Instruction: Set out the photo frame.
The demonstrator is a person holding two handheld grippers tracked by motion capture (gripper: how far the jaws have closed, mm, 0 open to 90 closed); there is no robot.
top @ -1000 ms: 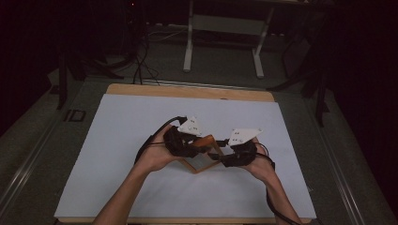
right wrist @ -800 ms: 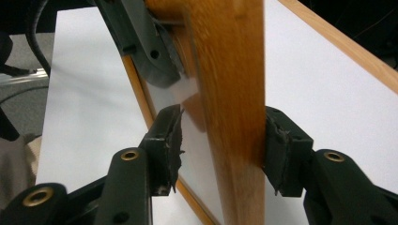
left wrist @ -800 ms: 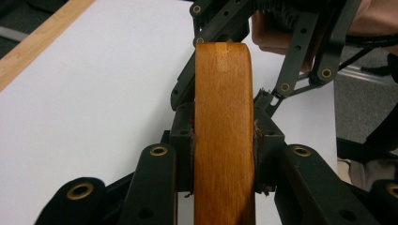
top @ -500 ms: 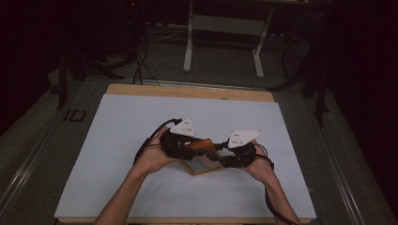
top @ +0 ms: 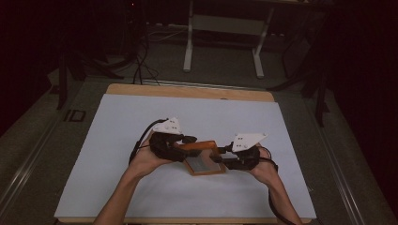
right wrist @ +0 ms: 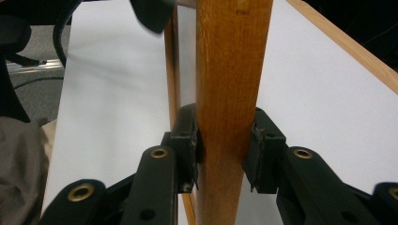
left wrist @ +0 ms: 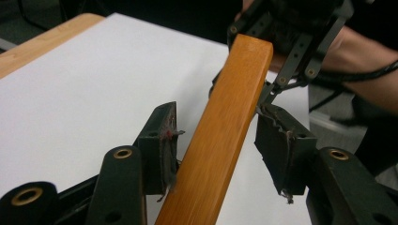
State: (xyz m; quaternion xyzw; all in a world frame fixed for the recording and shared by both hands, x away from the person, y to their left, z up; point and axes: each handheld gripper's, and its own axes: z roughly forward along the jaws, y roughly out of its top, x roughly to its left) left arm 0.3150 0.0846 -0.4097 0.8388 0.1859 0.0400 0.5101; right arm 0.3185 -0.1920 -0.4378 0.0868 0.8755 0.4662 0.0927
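While the right gripper [right wrist: 223, 145] clamps the orange-brown wooden picture frame [right wrist: 230, 93] by one of its rails, both pads pressed flat against the wood at the centre of the right gripper view, the left gripper [left wrist: 216, 140] has just been opening and now stands released around another part of the frame. In the left gripper view the rail [left wrist: 220, 131] runs up between the two pads; a clear gap shows on the right side, and on the left the pad sits close to the wood without visibly pressing it.

In the high view the frame [top: 205, 161] sits just below the centre of the picture, over the white sheet covering the table [top: 117, 140], with the left gripper [top: 190, 145] at its left and the right gripper [top: 225, 157] at its right. Its glass or dark backing faces up; whether its lower edge rests on the sheet cannot be told.

The step in hand looks like a handover: the grip passes from left to right. Next, the left gripper probably needs to back off along the rail without knocking it, while the right hand keeps the frame steady, since a one-sided grip on a narrow rail could let it swing.
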